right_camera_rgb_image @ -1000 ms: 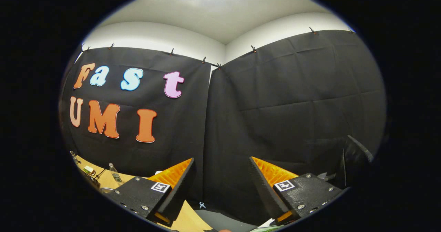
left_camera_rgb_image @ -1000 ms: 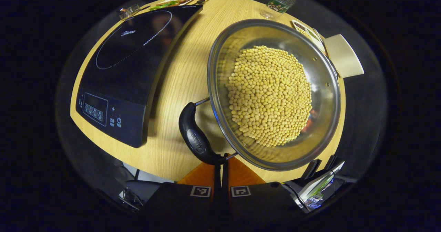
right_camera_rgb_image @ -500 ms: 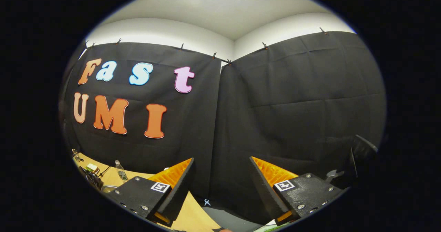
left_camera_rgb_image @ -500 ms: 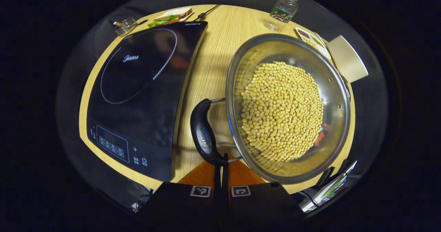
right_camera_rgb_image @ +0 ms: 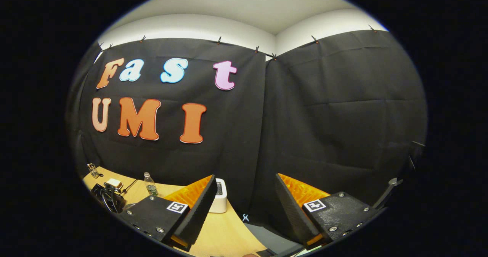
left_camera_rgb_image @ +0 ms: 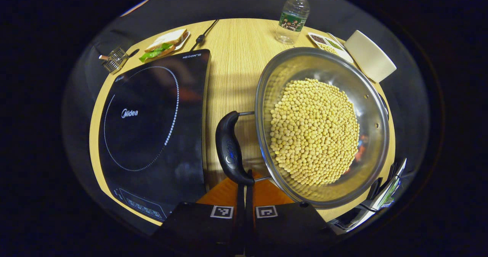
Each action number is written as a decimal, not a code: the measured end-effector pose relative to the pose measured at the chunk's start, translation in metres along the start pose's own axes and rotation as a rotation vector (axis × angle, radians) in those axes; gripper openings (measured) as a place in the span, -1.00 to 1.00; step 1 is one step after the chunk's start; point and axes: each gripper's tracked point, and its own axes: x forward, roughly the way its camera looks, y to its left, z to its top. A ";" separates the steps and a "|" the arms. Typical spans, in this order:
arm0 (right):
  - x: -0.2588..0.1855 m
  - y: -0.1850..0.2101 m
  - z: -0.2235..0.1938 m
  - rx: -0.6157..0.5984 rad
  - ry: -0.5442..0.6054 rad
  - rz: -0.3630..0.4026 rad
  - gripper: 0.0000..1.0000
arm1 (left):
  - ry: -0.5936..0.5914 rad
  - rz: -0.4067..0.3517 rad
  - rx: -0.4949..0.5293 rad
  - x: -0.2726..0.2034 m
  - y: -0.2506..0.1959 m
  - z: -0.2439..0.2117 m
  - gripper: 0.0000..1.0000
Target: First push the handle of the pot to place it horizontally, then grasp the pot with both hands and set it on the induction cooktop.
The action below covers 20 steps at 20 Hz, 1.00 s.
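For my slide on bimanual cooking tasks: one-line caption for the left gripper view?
Left gripper, fingers together, at the near end of the pot's black handle, beside the induction cooktop.

Light wood-grain tabletop (left_camera_rgb_image: 232,58), rounded edge. Flat black glass induction cooktop (left_camera_rgb_image: 152,127) lying on left portion. Round stainless-steel pot (left_camera_rgb_image: 267,77) full of pale yellow beans on right portion, black handle (left_camera_rgb_image: 228,150) facing cooktop. Along far edge: sandwich on white plate (left_camera_rgb_image: 164,45), clear plastic water bottle (left_camera_rgb_image: 291,18), white divided dish (left_camera_rgb_image: 328,43), white box-shaped appliance (left_camera_rgb_image: 370,55).
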 end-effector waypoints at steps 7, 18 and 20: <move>0.010 0.031 -0.027 -0.017 0.071 0.035 0.90 | -0.074 0.001 0.098 0.016 0.012 0.025 -0.84; 0.044 0.105 -0.100 -0.014 0.245 0.171 0.97 | -0.176 -0.107 0.077 -0.005 0.013 0.035 -0.84; 0.050 0.125 -0.118 -0.017 0.289 0.216 0.90 | -0.186 -0.147 0.029 -0.014 0.014 0.035 -0.84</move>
